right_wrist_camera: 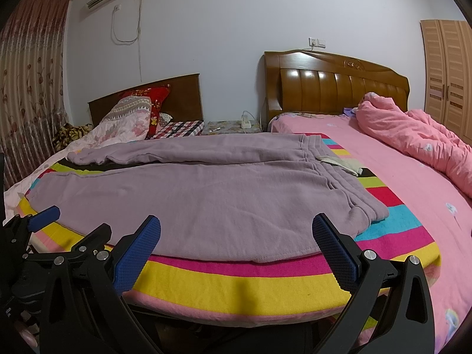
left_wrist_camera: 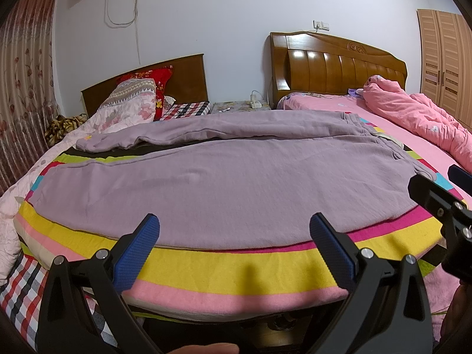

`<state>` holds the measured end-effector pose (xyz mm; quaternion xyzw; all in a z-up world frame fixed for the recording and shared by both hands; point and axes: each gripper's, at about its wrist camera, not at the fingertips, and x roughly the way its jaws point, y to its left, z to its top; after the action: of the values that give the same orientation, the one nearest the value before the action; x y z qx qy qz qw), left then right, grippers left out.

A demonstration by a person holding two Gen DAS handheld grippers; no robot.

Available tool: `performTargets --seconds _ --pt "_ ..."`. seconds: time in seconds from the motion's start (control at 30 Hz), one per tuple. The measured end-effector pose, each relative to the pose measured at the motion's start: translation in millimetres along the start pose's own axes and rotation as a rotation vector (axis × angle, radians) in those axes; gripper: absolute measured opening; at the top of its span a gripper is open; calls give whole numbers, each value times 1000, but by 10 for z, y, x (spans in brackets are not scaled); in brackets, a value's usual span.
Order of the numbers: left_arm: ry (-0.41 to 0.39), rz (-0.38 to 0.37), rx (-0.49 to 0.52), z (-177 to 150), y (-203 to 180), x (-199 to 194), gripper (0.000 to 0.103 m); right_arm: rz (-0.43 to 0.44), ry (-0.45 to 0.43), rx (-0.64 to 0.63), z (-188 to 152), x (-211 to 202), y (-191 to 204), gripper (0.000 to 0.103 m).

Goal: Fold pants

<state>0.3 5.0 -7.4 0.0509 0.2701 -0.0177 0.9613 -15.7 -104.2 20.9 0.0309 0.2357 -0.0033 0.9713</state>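
Note:
Mauve pants (left_wrist_camera: 230,177) lie spread flat on a striped multicolour blanket (left_wrist_camera: 236,265), waistband to the right, both legs running left; the far leg is rumpled at its cuff. In the right wrist view the same pants (right_wrist_camera: 206,194) show their waistband corner near the blanket's right side. My left gripper (left_wrist_camera: 234,236) is open just over the pants' near edge, nothing between its blue pads. My right gripper (right_wrist_camera: 236,236) is open too, at the near edge closer to the waistband. Each gripper shows at the edge of the other's view.
The blanket (right_wrist_camera: 250,283) covers a board at the foot of a pink-sheeted bed (right_wrist_camera: 398,177) with a bunched pink quilt (right_wrist_camera: 413,138). A second bed with pillows (left_wrist_camera: 132,103) stands at the left. A small bedside table (left_wrist_camera: 239,106) sits between the wooden headboards.

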Motion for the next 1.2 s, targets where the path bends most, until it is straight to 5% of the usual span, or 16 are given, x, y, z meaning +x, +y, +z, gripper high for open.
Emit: performTargets --seconds 0.2,0.43,0.57,0.67,0.8,0.97,1.1,1.2 --pt "-9 6 66 125 72 88 102 44 42 -47 136 204 -113 99" --pt "-27 77 155 1078 425 719 102 156 174 -61 1099 1206 -681 99" --pt "72 -48 204 1615 614 1516 102 289 308 -115 1580 2212 -896 99" --pt "74 -142 244 1918 762 2173 101 257 371 -228 1796 2989 -971 99" --pt "317 -230 281 2178 931 3145 101 292 444 -271 1952 3841 -1105 99" --pt "343 -388 239 2477 1187 3818 101 344 521 -374 1978 4511 -1160 99" --pt "404 -427 319 2549 1116 4314 101 373 611 -409 1954 4888 -1256 92" --pt "402 -503 408 2588 991 4495 101 464 642 -369 1938 4949 -1340 72"
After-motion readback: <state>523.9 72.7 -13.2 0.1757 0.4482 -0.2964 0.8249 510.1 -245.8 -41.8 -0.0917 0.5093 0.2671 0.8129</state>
